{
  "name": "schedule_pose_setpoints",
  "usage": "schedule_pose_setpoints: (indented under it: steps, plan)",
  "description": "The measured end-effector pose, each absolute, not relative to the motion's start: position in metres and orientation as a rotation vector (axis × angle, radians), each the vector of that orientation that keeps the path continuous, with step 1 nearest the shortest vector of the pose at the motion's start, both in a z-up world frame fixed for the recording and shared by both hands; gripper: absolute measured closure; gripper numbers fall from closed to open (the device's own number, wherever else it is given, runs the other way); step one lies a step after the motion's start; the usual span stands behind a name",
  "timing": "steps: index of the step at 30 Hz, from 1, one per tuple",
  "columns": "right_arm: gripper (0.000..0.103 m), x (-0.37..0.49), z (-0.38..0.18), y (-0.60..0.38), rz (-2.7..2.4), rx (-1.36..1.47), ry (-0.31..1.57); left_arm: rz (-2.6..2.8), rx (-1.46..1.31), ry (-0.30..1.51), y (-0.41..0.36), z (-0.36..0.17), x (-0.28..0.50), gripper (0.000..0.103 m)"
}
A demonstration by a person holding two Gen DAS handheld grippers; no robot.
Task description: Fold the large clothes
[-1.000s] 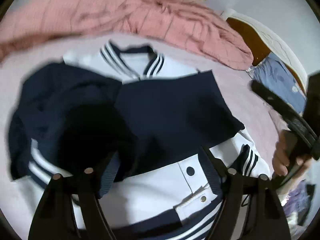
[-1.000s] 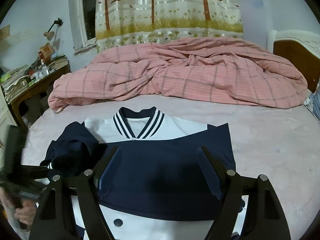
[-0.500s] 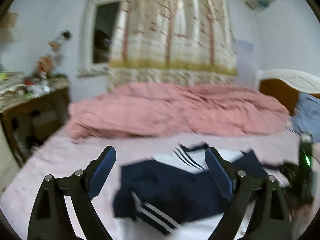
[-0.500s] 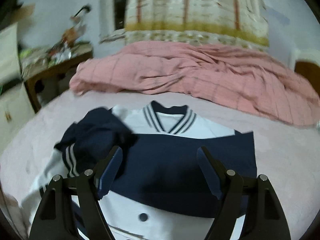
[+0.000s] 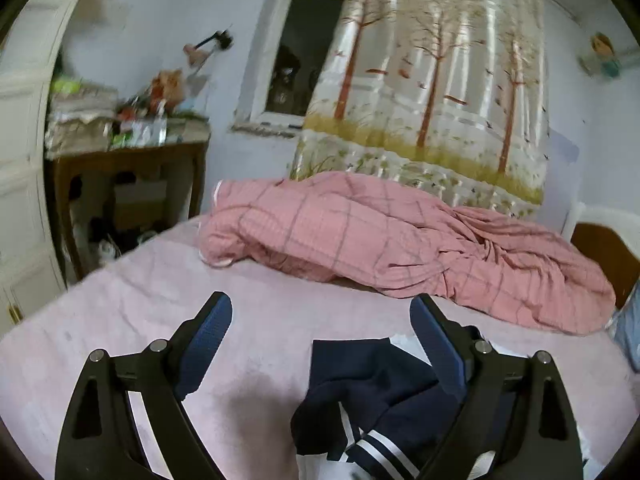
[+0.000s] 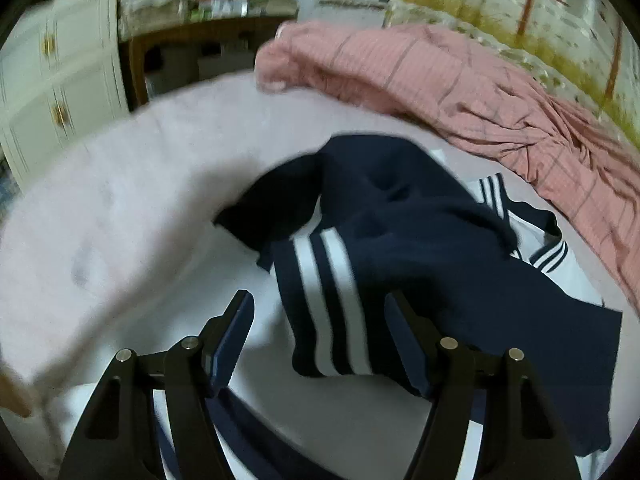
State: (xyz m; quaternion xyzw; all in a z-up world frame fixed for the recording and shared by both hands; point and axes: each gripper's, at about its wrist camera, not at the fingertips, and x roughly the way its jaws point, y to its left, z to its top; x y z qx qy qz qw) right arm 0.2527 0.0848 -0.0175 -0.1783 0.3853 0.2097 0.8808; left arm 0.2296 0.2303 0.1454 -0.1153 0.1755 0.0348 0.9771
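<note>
On the pink bed sheet [image 6: 120,208] lies the navy-and-white jacket [image 6: 420,248], its striped sleeve [image 6: 332,304] crumpled across the body. My right tongs [image 6: 320,336] hover over that cuff, jaws just narrowing but gripping nothing; I should pinch the cuff and pull it flat. My left tongs [image 5: 320,344] stand apart, empty, beside the jacket.
</note>
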Motion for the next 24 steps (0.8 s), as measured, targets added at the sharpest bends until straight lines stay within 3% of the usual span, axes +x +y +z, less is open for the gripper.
schedule_pose_setpoints:
  steps: [3, 4, 7, 8, 16, 23, 24]
  plan:
    - [0.034, 0.261, -0.039, 0.096, 0.363, -0.45, 0.837, 0.063, -0.255, 0.355, 0.24, 0.143, 0.228, 0.013]
    - [0.04, 0.264, -0.045, 0.098, 0.322, -0.48, 0.831, 0.07, -0.252, 0.353, 0.239, 0.142, 0.226, 0.013]
    - [0.092, 0.264, -0.043, 0.09, 0.232, -0.513, 0.735, 0.111, -0.219, 0.345, 0.232, 0.142, 0.227, 0.013]
    - [0.096, 0.262, -0.034, 0.079, 0.214, -0.465, 0.694, 0.109, -0.207, 0.35, 0.23, 0.14, 0.228, 0.013]
    - [0.098, 0.263, 0.051, -0.052, 0.024, -0.265, 0.512, 0.098, -0.148, 0.434, 0.21, 0.115, 0.261, 0.014]
    - [0.099, 0.287, 0.076, -0.174, -0.166, -0.207, 0.5, 0.169, -0.089, 0.651, 0.184, 0.035, 0.333, 0.021]
    - [0.103, 0.292, 0.072, -0.193, -0.195, -0.193, 0.517, 0.158, -0.109, 0.683, 0.186, 0.023, 0.342, 0.021]
